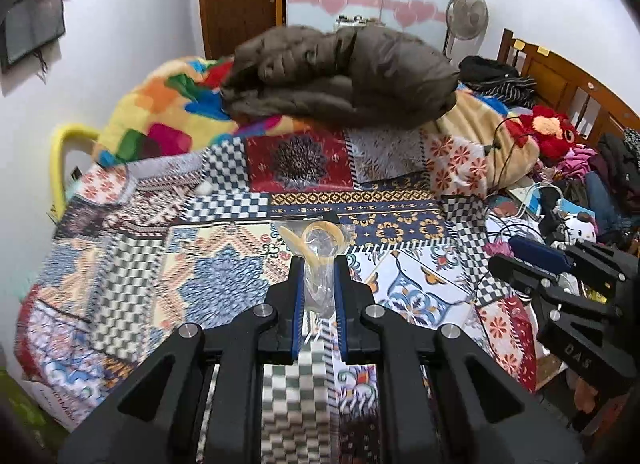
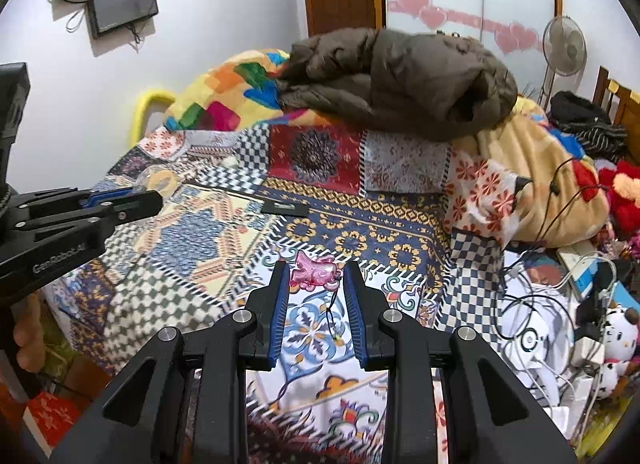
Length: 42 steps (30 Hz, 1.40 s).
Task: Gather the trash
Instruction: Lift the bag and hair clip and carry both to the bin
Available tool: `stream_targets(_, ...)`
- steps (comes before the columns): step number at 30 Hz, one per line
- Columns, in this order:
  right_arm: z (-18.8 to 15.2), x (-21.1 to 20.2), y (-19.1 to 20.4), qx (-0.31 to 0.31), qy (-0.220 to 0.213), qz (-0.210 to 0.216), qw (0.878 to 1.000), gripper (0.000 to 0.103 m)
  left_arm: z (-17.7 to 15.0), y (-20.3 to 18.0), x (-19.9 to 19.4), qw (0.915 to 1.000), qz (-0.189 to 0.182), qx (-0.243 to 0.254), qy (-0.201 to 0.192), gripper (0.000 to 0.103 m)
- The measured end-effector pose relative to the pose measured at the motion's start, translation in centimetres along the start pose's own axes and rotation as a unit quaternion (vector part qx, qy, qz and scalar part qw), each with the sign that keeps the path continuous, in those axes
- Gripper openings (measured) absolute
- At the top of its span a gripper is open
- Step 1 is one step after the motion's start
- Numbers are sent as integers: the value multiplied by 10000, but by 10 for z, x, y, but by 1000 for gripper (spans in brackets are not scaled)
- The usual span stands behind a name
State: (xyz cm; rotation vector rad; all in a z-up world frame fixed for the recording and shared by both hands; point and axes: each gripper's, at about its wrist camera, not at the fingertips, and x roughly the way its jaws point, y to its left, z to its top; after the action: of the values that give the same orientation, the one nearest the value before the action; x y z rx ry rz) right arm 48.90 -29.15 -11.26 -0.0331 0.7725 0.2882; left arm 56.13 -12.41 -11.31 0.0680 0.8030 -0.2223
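In the left wrist view, my left gripper [image 1: 319, 262] is shut on a clear plastic bag [image 1: 316, 240] with yellow rings inside, held above the patchwork bedspread [image 1: 224, 288]. In the right wrist view, my right gripper [image 2: 317, 266] is shut on a pink translucent plastic piece [image 2: 316, 272], and a thin black string hangs from it. Each gripper shows in the other's view: the right gripper [image 1: 508, 256] at the right edge, the left gripper [image 2: 152, 196] at the left with the bag [image 2: 158, 180]. A flat black strip [image 2: 286, 209] and a small white wad [image 2: 230, 161] lie on the bedspread.
A brown jacket [image 1: 340, 72] lies on a colourful blanket [image 1: 168, 104] at the far end of the bed. Cables, chargers and plush toys [image 2: 580, 324] crowd the right side. A yellow chair [image 1: 60, 160] stands at the left by the wall. A fan [image 2: 564, 48] stands at the back right.
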Motion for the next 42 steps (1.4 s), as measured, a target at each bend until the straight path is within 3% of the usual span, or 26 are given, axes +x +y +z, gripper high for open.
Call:
stream_targets(11, -8, -81, 46, -289, -419, 134, 9986, 25, -46, 8, -111, 9989, 140, -136, -415, 12)
stream_targets(22, -28, -125, 109, -640, -580, 465, 9952, 25, -109, 39, -191, 9968, 427, -429, -528, 12)
stream_targets(34, -66, -125, 201, -1263, -347, 1063, 9857, 25, -205, 106, -243, 9874, 1142, -1048, -321, 12)
stream_targets(42, -98, -107, 273, -1879, 17, 1532, 9702, 25, -271, 159, -263, 9757, 1430, -1658, 11, 12)
